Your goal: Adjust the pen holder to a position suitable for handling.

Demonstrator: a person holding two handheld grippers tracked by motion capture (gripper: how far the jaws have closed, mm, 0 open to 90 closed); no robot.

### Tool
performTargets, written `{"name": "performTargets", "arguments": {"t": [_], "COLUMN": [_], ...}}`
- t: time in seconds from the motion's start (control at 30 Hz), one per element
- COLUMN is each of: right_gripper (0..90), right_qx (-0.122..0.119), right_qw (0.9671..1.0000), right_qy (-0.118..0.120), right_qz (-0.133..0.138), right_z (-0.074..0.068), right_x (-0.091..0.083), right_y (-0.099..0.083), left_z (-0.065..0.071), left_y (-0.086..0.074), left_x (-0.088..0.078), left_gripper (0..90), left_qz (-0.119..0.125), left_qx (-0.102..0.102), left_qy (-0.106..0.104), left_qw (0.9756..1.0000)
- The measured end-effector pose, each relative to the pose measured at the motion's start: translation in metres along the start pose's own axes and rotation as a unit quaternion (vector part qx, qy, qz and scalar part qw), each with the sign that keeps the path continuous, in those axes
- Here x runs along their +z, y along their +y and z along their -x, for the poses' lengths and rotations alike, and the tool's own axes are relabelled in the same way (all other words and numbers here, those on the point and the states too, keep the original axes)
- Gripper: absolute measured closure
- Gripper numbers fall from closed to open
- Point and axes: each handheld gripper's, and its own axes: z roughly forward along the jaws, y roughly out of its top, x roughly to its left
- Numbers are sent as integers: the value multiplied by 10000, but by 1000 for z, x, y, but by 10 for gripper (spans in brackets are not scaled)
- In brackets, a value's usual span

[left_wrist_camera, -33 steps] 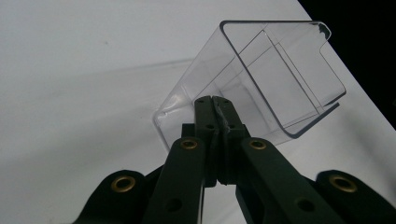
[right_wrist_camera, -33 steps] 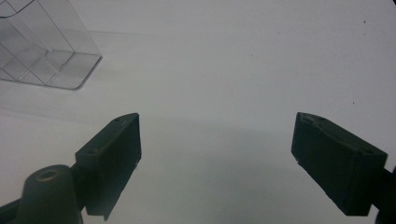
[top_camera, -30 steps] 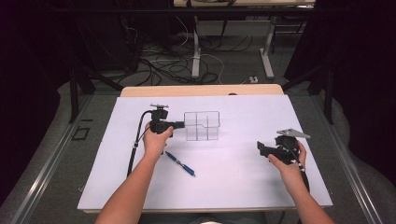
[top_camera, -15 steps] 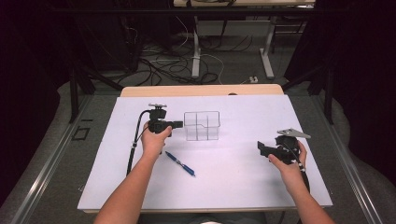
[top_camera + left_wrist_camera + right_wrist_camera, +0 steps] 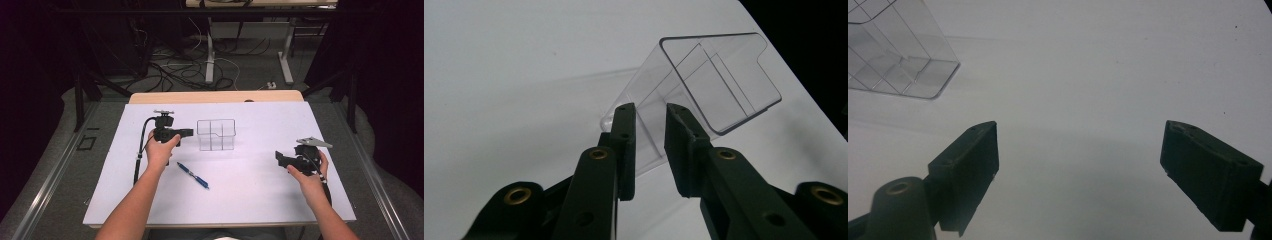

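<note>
Organizer [image 5: 704,85] is standing just past the left gripper [image 5: 651,112], whose narrowly parted jaws have been opening, its near wall between them unpinched.

left gripper [image 5: 189,132]: fingers [image 5: 626,145] either side of clear organizer's [image 5: 216,134] near wall, jaws just been opening, small gap
organizer: upright mid tabletop [image 5: 260,200], blocks straight path rightward
pen [image 5: 193,175]: lies just beside left hand [image 5: 160,150], low obstacle
right gripper [image 5: 278,159]: fingers wide apart, bare tabletop ahead
between organizer and right gripper: open lane
</note>
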Motion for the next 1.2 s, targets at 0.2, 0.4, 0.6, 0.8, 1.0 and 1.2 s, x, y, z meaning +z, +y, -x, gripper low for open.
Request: {"name": "performTargets", "arguments": {"t": [0.2,0.4,0.6,0.8,1.0,1.2], "right_gripper": [146,141,115,87,15,0], "right_qx": [-124,-180,-203,-212,-297,-348], "right_qw": [9999,9998,9997,9995,9985,9977], "right_qy": [12,58,97,132,247,348], "right_qz": [-1,-40,-115,-205,-391,-474], "right_z": [-3,-4,-8,-11,-15,-20], "right_x": [-1,0,1,2,6,8], "right_y": [2,3,3,3,3,5], "left_z": [4,10,15,16,13,10], "left_y": [-1,-6,-11,-20,-28,-34], "left_x": [-8,-17,-24,-33,-45,-54], "left_gripper": [679,643,579,486,423,391], "left_qz": [-84,28,2,227,368,466], "left_qx": [-52,0,63,48,102,73], "left_qy": [-26,79,153,276,473,616], "left_qw": [9999,10000,9999,9994,9982,9970]}}
